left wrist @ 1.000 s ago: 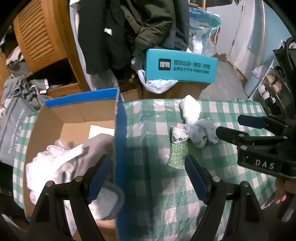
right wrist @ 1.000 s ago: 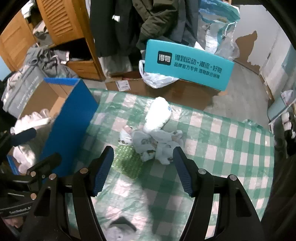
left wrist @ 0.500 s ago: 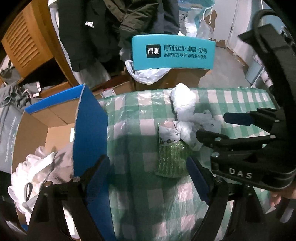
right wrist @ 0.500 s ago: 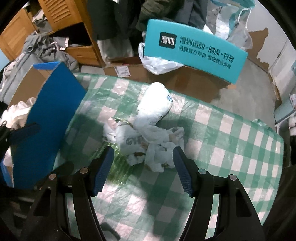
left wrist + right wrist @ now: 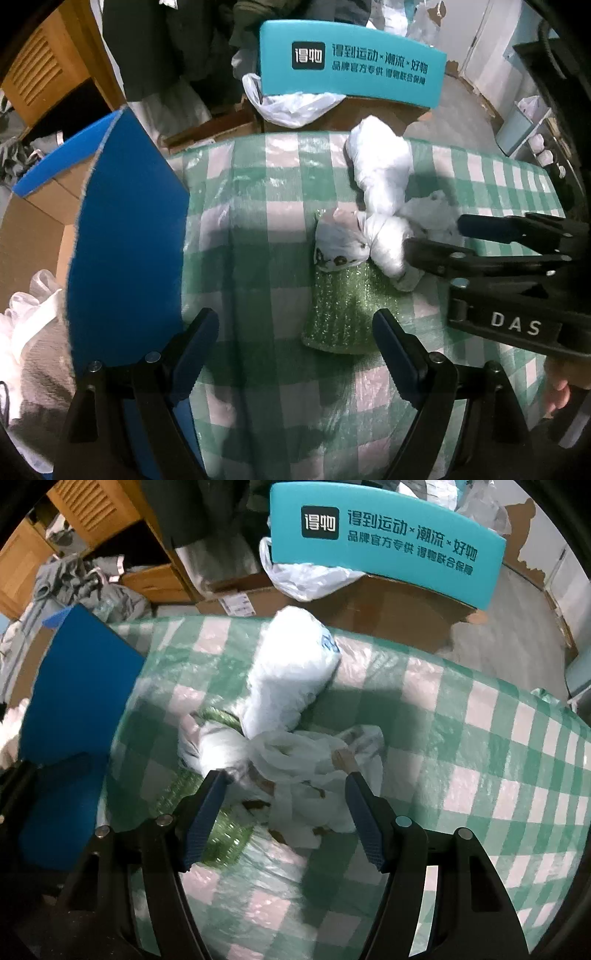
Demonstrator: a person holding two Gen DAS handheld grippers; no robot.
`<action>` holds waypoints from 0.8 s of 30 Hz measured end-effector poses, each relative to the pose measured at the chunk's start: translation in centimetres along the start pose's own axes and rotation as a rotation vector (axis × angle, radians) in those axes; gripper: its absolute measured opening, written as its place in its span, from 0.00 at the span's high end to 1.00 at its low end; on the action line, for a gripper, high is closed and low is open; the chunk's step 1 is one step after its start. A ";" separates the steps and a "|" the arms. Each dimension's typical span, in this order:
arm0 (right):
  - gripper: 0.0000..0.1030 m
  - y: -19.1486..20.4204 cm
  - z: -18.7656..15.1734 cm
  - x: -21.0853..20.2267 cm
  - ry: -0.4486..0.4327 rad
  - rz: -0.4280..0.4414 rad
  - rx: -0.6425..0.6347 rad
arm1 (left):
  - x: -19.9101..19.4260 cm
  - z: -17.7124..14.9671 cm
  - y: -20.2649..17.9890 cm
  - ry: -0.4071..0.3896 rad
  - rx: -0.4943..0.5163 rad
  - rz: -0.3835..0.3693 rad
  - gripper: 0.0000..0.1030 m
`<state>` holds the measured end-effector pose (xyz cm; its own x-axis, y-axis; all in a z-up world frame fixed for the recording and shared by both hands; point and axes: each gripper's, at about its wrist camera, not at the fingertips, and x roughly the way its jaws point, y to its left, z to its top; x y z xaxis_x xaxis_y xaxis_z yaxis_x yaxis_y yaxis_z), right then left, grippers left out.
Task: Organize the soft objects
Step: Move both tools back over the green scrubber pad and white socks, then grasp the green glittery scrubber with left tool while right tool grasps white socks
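Now right tongs (image 5: 284, 805) straddle crumpled bags (image 5: 295, 760); unclosed.

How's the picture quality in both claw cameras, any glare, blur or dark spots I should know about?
Left wrist view: strong fisheye bending with black corners; glare patches on the plastic-covered checked tablecloth; a shadow falls beside the blue box flap. Right wrist view: the crumpled white bags between the open right claw fingers look smeared by motion blur; the white bundle is bright, and the lower left is dark.
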<state>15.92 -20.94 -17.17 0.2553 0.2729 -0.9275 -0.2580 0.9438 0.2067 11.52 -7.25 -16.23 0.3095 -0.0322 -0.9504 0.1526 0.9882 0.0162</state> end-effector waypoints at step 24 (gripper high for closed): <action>0.34 -4.5 -2.0 -4.7 -0.087 -0.017 0.131 | 3.0 0.7 -3.0 0.031 0.043 0.007 0.16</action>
<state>14.04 -26.84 -14.33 0.3395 0.2661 -0.9022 -0.1306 0.9632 0.2349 12.68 -10.40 -18.93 0.2816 -0.0202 -0.9593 0.1914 0.9809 0.0355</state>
